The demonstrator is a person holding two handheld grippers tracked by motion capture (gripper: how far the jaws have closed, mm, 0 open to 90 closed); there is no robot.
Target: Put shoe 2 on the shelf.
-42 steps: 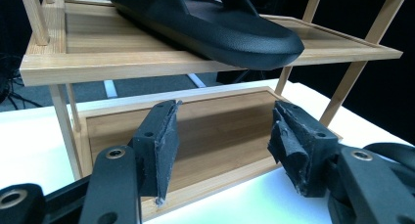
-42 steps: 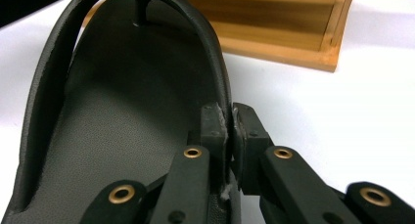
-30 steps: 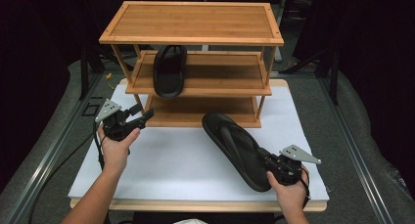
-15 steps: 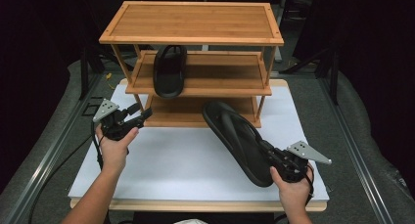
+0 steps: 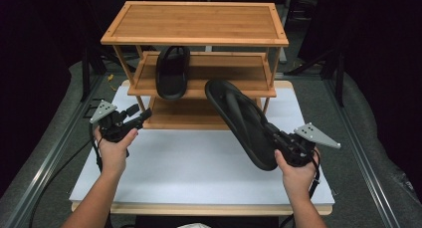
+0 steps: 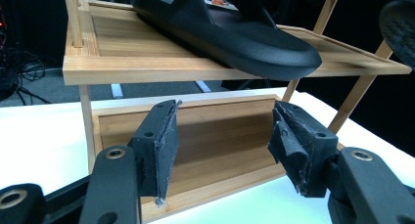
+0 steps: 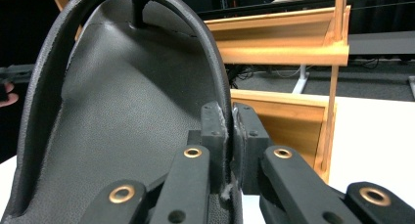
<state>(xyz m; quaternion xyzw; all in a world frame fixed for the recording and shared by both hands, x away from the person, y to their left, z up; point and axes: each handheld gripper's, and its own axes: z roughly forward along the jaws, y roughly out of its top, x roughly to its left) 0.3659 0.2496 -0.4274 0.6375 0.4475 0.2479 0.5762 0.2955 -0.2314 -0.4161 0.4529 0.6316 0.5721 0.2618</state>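
Your right gripper (image 5: 282, 144) is clamped on the edge of a black flip-flop (image 5: 241, 119), a matte, pebbled sandal with a thick sole and toe strap, held tilted above the white board in front of the wooden rack (image 5: 195, 24). Your left gripper (image 5: 135, 113), jaws wide and holding nothing, sits at the rack's lower left corner. The matching sandal (image 5: 172, 71) lies on the rack's middle shelf.
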